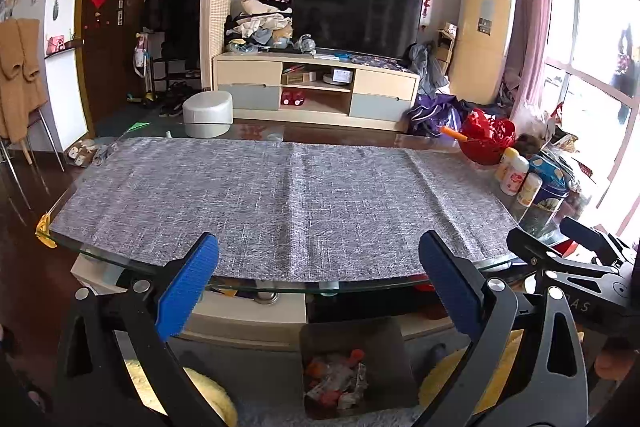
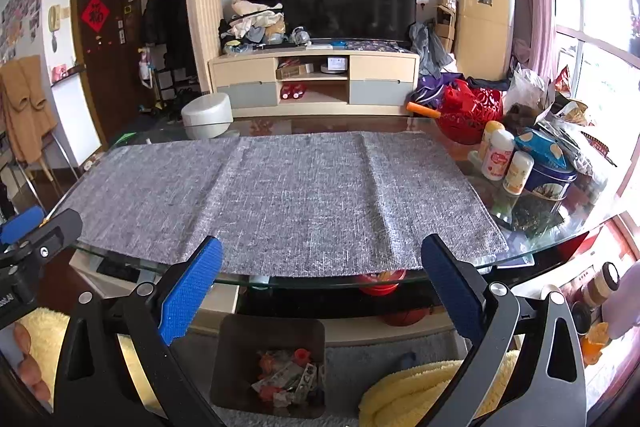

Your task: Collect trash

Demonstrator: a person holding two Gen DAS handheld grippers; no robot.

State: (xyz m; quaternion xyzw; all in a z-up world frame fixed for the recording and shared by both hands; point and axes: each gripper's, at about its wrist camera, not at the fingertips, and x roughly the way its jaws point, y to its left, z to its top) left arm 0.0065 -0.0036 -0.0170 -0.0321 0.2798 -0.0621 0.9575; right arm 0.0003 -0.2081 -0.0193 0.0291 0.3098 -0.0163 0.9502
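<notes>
Currently your left gripper (image 1: 318,287) and right gripper (image 2: 320,287) are spread wide, holding nothing. Descend carelessly toward the trash bin (image 2: 268,367) and a finger may strike the glass table (image 2: 312,281) edge.

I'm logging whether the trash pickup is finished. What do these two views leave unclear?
- Bin contents: crumpled scraps, too small and jumbled to name, both views.
- Bin bottom edge: cut off by the left gripper frame, left view.
- Floor beside the bin: hidden by both grippers' arms; right gripper.
- Shelf under the glass table: dark, blurred by reflections.
</notes>
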